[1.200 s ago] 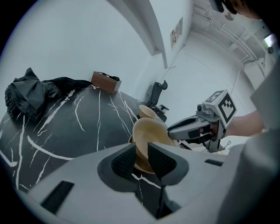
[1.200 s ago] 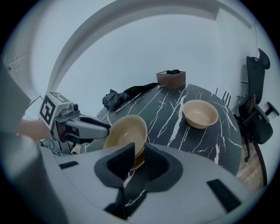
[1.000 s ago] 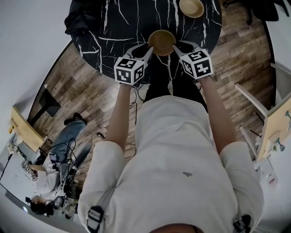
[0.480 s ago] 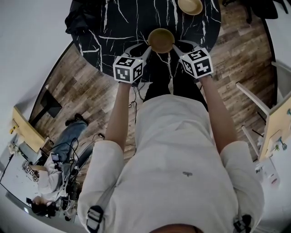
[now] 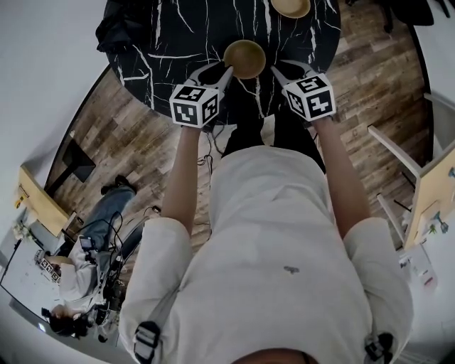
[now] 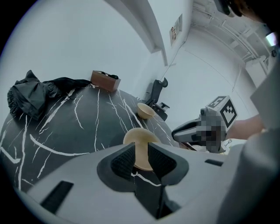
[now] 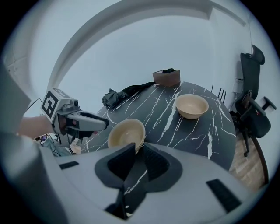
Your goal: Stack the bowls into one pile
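Note:
A tan bowl (image 5: 244, 58) sits on the black marble table (image 5: 178, 43) near its front edge. Its rim looks layered in the right gripper view (image 7: 124, 131). My left gripper (image 5: 226, 70) is shut on the bowl's left rim, which fills the gap between its pads (image 6: 139, 136). My right gripper (image 5: 273, 70) grips the opposite rim, which lies between its pad tips. A second tan bowl (image 5: 290, 6) stands alone farther back on the right (image 7: 191, 106) (image 6: 144, 110).
A crumpled black cloth (image 7: 116, 97) (image 6: 35, 94) and a small brown box (image 7: 166, 77) lie at the table's far side. An office chair (image 7: 253, 109) stands beyond the right edge. A person sits on the floor at lower left (image 5: 85, 263).
The head view has drifted, so the table, bowls and grippers sit slightly higher and to the left. Both grippers stay at the near bowl's rim as before.

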A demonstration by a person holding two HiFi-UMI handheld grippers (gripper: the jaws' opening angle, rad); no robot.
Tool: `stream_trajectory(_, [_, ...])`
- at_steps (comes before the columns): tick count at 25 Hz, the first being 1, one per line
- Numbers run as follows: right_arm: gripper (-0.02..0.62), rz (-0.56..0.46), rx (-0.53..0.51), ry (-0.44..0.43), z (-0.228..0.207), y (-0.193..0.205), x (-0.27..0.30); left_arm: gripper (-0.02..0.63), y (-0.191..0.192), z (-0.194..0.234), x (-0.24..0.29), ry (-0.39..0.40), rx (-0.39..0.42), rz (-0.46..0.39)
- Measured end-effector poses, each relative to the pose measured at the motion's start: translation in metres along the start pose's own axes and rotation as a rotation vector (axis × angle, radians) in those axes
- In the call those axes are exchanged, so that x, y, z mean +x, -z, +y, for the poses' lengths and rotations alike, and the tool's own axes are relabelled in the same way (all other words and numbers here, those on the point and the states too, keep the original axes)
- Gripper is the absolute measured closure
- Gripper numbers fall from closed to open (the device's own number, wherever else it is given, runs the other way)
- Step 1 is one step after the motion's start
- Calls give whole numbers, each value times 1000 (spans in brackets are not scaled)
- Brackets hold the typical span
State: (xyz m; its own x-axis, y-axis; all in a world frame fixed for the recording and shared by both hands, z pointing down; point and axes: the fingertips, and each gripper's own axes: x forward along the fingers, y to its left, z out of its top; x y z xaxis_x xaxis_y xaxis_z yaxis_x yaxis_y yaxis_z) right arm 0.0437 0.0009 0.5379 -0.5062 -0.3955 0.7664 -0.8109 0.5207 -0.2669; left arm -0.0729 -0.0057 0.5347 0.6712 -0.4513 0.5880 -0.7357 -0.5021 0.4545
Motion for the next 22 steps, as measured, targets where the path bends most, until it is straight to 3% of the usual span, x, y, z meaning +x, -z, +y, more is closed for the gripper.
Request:
stream_trajectory(11, [529,1,49,-6,-66,-7,-13,528,-46,-24,29,-22,-41,-43])
stream_trajectory(22, [522,33,7,-26,-143,-35,-13,526,-92,-44,89,-60,-101,-111])
